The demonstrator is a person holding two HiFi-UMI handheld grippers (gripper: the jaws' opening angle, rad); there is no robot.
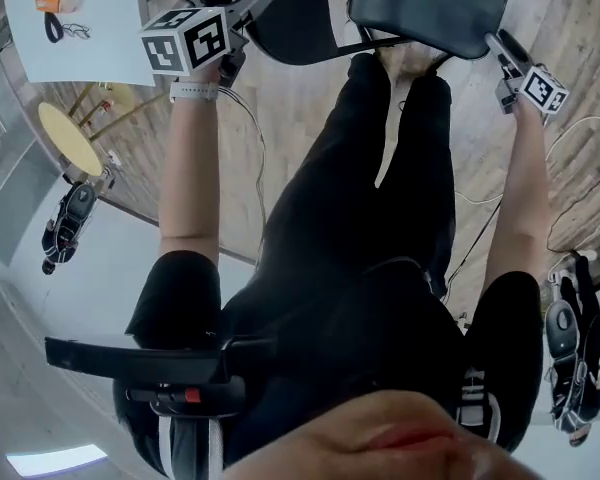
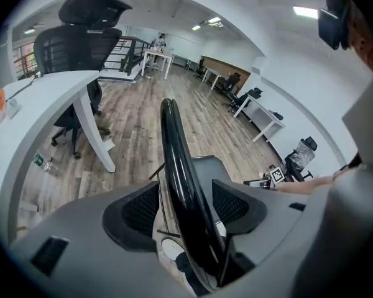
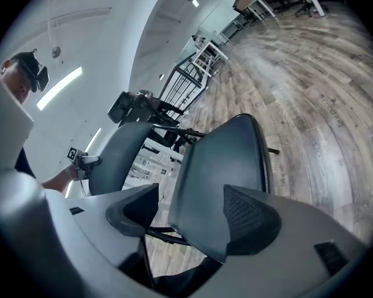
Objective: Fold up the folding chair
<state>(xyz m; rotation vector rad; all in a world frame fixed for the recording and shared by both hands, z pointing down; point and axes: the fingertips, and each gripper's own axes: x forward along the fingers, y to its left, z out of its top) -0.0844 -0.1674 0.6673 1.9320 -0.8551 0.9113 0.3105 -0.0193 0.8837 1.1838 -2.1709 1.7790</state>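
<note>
Arms (image 1: 190, 178) stretch down; left tongs (image 1: 252, 6) straddle backrest (image 1: 298, 23); right tongs (image 1: 502, 48), seat (image 1: 430, 3).

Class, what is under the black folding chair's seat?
Visible below the dark seat: thin black frame bars and pale wood-plank floor. The seat hides the rest of the frame.

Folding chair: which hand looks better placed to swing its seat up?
Right, likely: the right gripper, jaws open, straddles the edge of the dark padded seat. The left gripper, also open, straddles the glossy black backrest, better for steadying.
</note>
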